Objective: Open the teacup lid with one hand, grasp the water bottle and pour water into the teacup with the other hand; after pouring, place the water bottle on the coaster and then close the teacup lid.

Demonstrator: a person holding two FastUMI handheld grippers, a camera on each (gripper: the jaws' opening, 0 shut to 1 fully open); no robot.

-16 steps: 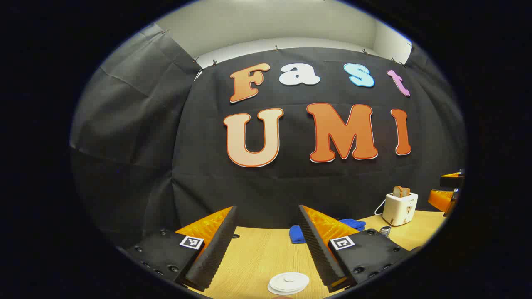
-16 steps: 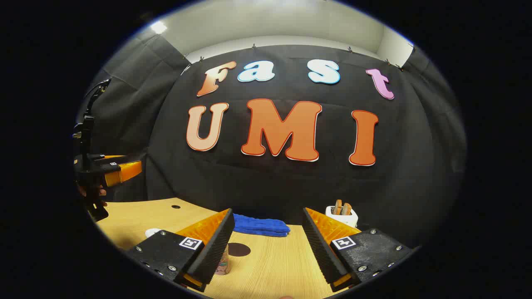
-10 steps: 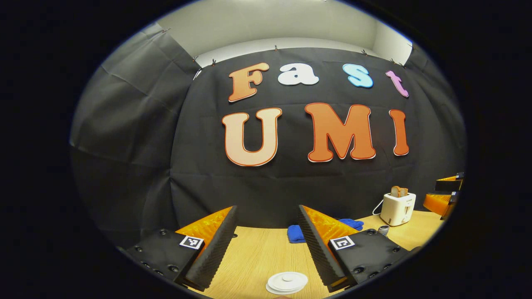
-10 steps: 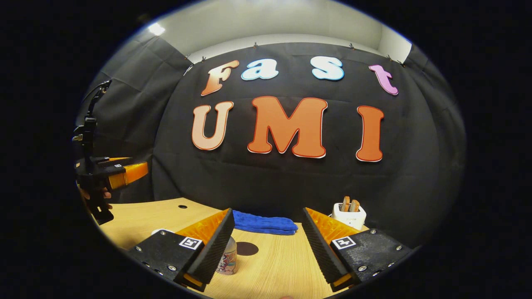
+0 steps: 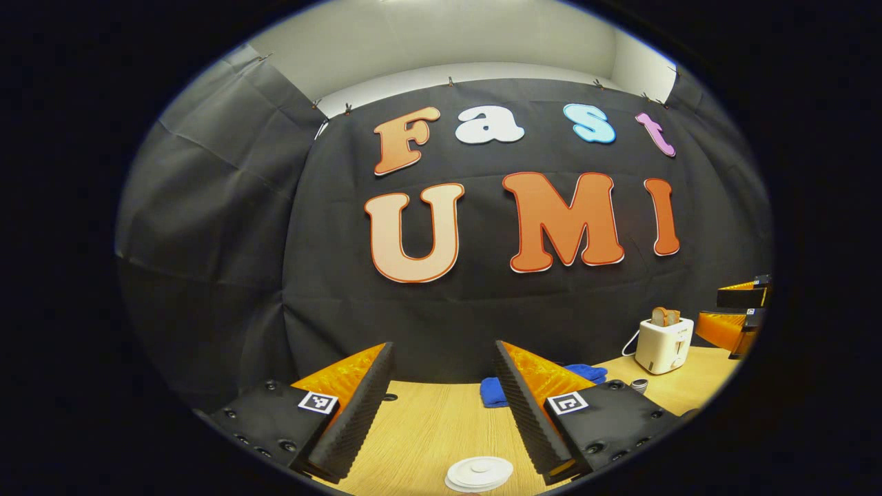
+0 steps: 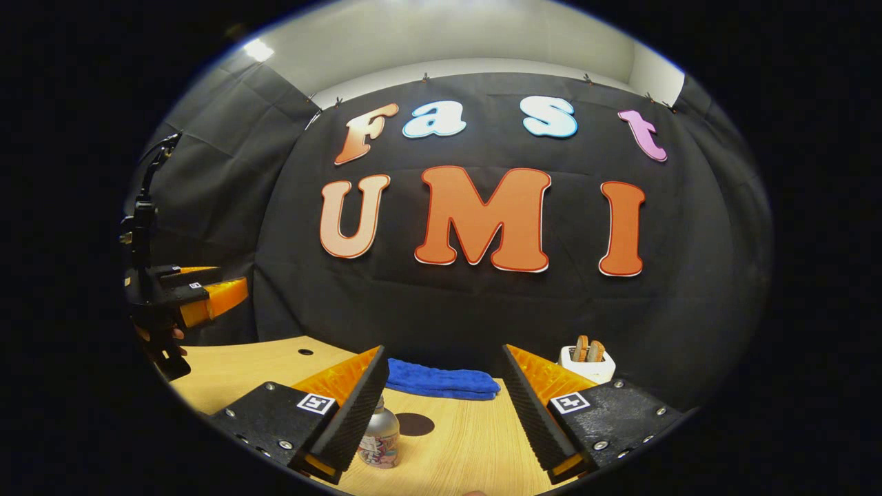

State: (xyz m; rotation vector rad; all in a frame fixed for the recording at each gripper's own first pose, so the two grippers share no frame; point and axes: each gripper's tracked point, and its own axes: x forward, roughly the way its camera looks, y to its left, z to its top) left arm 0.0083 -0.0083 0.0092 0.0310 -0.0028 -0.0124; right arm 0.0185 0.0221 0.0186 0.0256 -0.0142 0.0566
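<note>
In the left gripper view, the left gripper [image 5: 441, 406] is being held spread and empty above the teacup lid [image 5: 479, 473] on the table [image 5: 420, 427]. In the right gripper view, the right gripper [image 6: 441, 410] is being held spread, empty, the water bottle [image 6: 380, 439] standing beside its left finger, near the dark coaster [image 6: 415, 424].

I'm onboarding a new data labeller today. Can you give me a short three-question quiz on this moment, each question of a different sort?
1. True or false: the right gripper is shut on the water bottle.
2. In the right gripper view, what lies on the table just beyond the bottle? A) a dark round coaster B) a spoon C) a plate
3. Fill in: the white teacup lid lies below the gap between the left gripper's ____ fingers.

Key: 1 false, its fingers stand apart with the bottle beside the left one. 2 A. 3 open.
</note>
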